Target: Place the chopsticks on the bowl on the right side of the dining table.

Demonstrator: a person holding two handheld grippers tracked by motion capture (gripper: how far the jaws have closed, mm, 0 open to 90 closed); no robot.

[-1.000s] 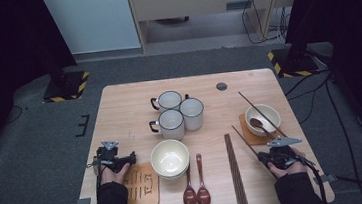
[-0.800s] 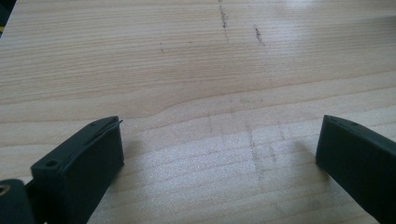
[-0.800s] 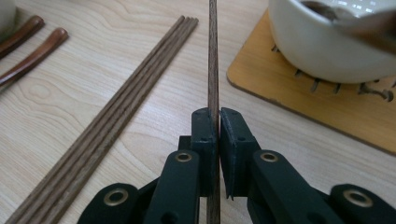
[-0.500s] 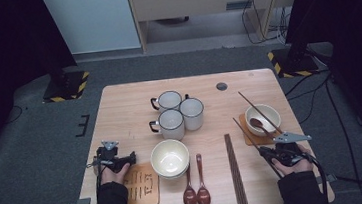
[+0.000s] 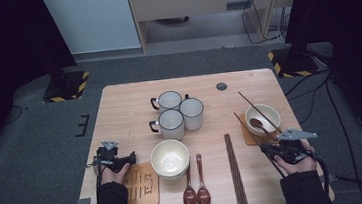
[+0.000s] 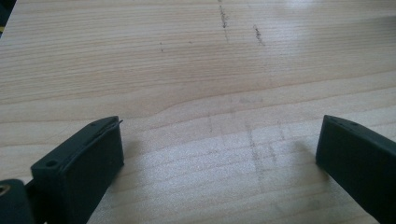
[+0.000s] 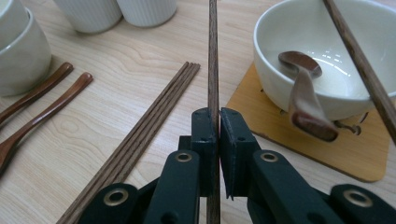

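My right gripper [image 5: 268, 149] [image 7: 214, 117] is shut on a single dark wooden chopstick [image 7: 213, 56] [image 5: 245, 127], which points ahead between its jaws, a little above the table. To its right a white bowl [image 7: 280, 88] [image 5: 266, 112] sits on a wooden coaster [image 7: 261, 116] with a brown spoon [image 7: 303, 93] inside and a second chopstick [image 7: 359, 60] lying across its rim. At the table's left front my left gripper [image 5: 131, 158] [image 6: 219, 144] is open over bare wood, nothing between its jaws.
Several chopsticks [image 5: 234, 167] lie in a row left of my right gripper. Two brown spoons [image 5: 195, 186] and stacked white bowls [image 5: 169, 158] are at the front centre. Three mugs [image 5: 180, 113] stand mid-table. A second coaster [image 5: 142, 186] lies by my left hand.
My right gripper has risen slightly with the chopstick still clamped in it. The left gripper has stayed where it was.
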